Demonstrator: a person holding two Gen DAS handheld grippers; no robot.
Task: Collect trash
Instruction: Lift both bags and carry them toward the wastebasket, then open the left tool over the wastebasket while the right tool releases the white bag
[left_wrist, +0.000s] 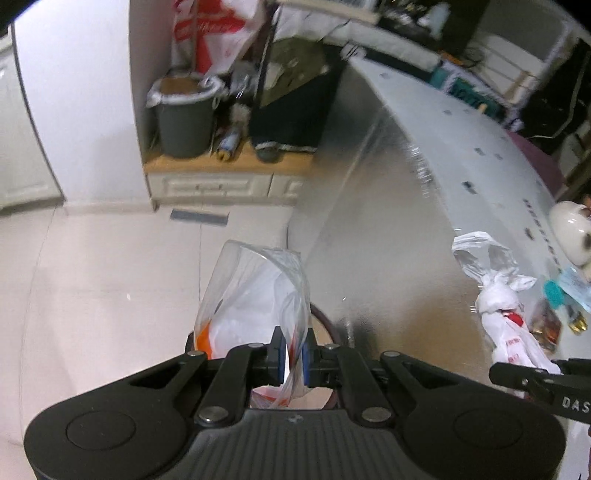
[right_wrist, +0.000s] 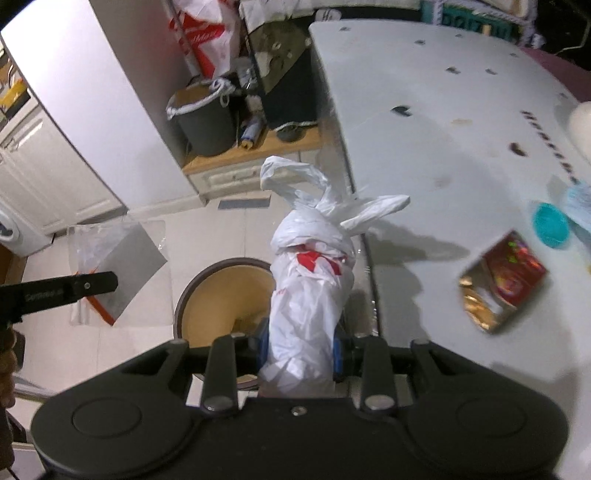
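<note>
Left wrist view: the left gripper (left_wrist: 291, 356) pinches a clear plastic bag (left_wrist: 255, 295) between its blue pads, its jaws nearly together on the thin film, and the bag stands up in the lower centre of the frame above the pale tiled floor (left_wrist: 103, 288). At the right edge the knotted white plastic bag (left_wrist: 506, 321) shows beside the white table (left_wrist: 461, 147). In the right wrist view the right gripper (right_wrist: 301, 347) clamps that same white bag with red print, its jaws partly apart around the bundle, which rises through the middle of the frame over the table edge. Just left of it, lower centre, sits a round brown-rimmed bin (right_wrist: 221, 291). A shiny snack wrapper (right_wrist: 502, 284) and a teal lid (right_wrist: 550, 225) lie on the table at right.
</note>
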